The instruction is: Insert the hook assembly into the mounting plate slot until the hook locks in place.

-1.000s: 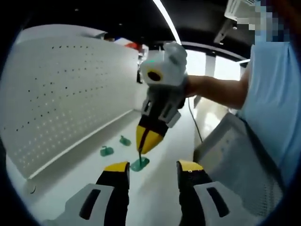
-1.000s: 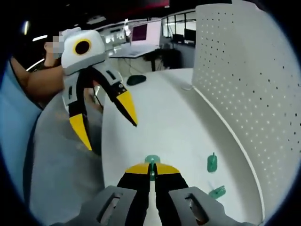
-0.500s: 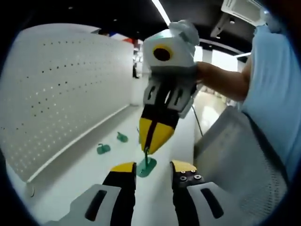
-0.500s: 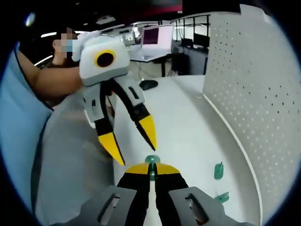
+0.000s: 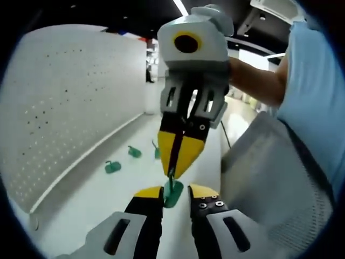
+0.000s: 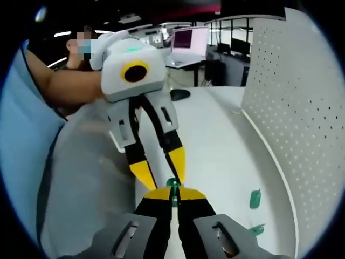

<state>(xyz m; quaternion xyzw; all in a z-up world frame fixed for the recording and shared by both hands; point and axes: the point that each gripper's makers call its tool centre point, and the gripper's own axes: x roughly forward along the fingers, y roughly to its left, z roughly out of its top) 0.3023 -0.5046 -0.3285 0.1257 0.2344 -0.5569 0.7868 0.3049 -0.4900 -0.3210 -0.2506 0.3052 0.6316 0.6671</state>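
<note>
My open left gripper [image 5: 175, 191] now brackets the small green plastic hook piece [image 5: 172, 192] pinched by my right gripper [image 5: 179, 167], having closed in for a handover.

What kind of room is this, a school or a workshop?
Probably an office or lab. There is a white pegboard along a white table, a lit computer screen on a desk behind, and long ceiling lights.

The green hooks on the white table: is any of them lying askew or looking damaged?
Two loose green hooks lie on the white table near the pegboard, pointing different ways, not mounted. No damage can be made out. A third green piece is pinched by the right gripper, with the left gripper open around it.
</note>
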